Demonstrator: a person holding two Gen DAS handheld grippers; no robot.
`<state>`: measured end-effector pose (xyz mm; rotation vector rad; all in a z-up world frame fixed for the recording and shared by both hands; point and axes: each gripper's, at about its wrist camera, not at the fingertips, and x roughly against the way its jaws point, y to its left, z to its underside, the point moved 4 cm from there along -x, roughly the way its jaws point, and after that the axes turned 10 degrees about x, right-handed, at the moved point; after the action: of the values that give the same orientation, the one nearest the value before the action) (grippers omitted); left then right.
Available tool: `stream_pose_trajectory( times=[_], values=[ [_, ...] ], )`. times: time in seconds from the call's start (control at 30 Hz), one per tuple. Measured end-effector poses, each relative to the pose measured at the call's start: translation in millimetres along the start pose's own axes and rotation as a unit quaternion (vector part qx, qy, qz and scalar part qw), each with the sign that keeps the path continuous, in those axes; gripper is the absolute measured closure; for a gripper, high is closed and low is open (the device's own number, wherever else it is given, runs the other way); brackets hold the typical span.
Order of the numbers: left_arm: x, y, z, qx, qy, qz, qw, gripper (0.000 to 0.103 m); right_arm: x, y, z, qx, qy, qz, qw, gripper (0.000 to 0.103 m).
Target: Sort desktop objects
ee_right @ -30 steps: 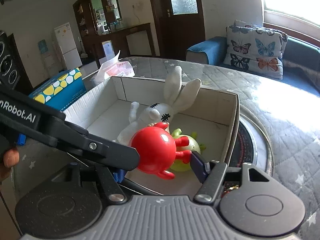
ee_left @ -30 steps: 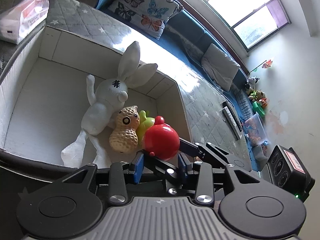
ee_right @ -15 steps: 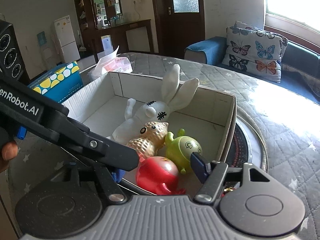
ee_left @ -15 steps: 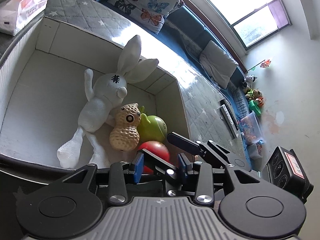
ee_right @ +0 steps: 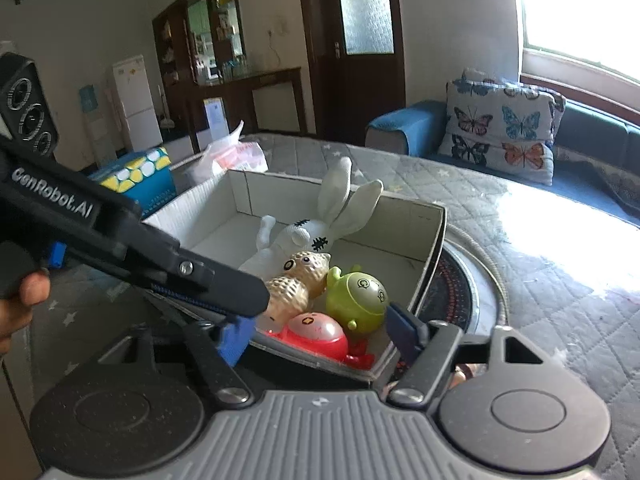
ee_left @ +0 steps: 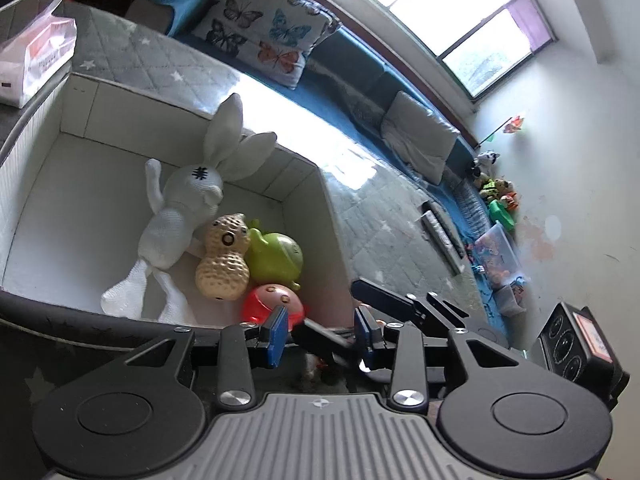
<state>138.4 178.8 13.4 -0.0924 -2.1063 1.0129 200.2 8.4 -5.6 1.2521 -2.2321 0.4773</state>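
Note:
A white cardboard box (ee_left: 304, 168) (ee_right: 432, 236) holds a white knitted rabbit (ee_left: 180, 208) (ee_right: 304, 236), a tan peanut toy (ee_left: 224, 260) (ee_right: 296, 276), a green round toy (ee_left: 276, 256) (ee_right: 356, 292) and a red round toy (ee_left: 268, 300) (ee_right: 316, 332). The red toy lies loose in the box's near corner. My right gripper (ee_right: 320, 332) hovers over it with its jaws opening; the pads do not touch it. My left gripper (ee_left: 321, 332) is at the box's near rim, jaws closing a little. It holds nothing, and a finger of the right gripper (ee_left: 384, 296) crosses in front of it.
A tissue pack (ee_left: 36, 60) (ee_right: 236, 160) and a blue box with yellow dots (ee_right: 136, 176) sit beyond the box's far left. The box stands on a quilted grey cover beside a round dark mat (ee_right: 460, 292). Remotes (ee_left: 440, 232) lie to the right. A hand (ee_right: 24, 300) grips the left tool.
The red toy was held above the box in my right gripper; it has dropped into the near corner. The right jaws have spread wider, and both grippers have drawn back slightly.

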Motion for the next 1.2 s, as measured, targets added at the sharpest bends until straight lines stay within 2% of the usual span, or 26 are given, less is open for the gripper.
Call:
stream_pose_trajectory(
  times=[0.3, 0.43, 0.63, 0.87, 1.2],
  values=[
    [5, -15, 28, -0.026, -0.009, 0.006, 0.9996, 0.065, 35, -1, 31, 0.014, -0.004, 0.022, 1.0, 0.019],
    [-2, -18, 41, -0.023, 0.002, 0.009, 0.9997, 0.065, 42, -7, 46, 0.004, 0.004, 0.032, 0.999, 0.014],
    [-19, -18, 55, -0.006, 0.013, 0.012, 0.9998, 0.065, 44, -19, 57, -0.018, 0.009, 0.038, 0.999, 0.014],
    [-37, -17, 57, 0.013, 0.013, 0.004, 0.9998, 0.065, 38, -24, 62, -0.032, 0.005, 0.036, 0.999, 0.014],
    [-37, -13, 54, 0.028, 0.006, 0.001, 0.9996, 0.065, 39, -46, 66, -0.072, -0.006, 0.053, 0.996, 0.014]
  ],
)
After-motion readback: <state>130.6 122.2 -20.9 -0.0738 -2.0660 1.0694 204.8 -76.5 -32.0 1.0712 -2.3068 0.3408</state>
